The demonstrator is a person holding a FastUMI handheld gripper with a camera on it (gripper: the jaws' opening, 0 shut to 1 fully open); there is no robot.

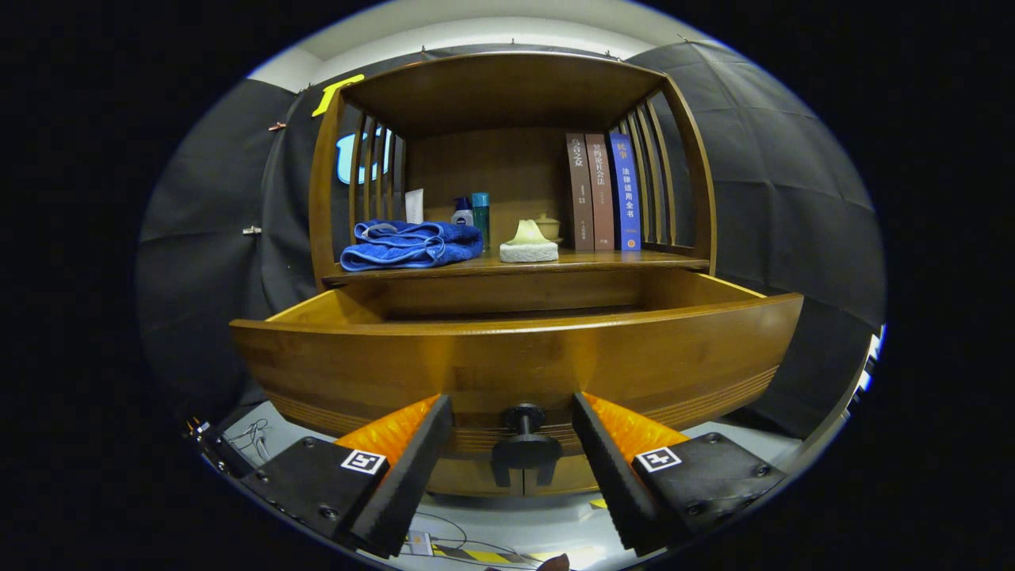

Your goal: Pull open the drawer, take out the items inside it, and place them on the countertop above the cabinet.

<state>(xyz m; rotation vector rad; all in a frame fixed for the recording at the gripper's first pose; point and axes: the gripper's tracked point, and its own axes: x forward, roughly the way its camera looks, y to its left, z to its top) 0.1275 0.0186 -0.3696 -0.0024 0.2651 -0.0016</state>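
Claw open, fingers spread wide, nothing pinched. The dark drawer knob sits dead centre in the gap, touching neither finger, level with the fingertips

Drawer is already pulled well out; its curved front wall runs left-right across the claw's line, just beyond the tips at 12 o'clock. Front wall hides the drawer floor, so can't tell what's inside or where it lies

Key relation for the next move: the drawer cavity is up and forward of the claw, over that front wall, so the claw likely has to lift clear of the knob and come in from above

Countertop is past the drawer at 12, higher again. On it: blue towel at 11, white tissue pack near centre, books upright at 1, small bottles behind the towel. Free spot looks to be between the tissue pack and the books, judgement only
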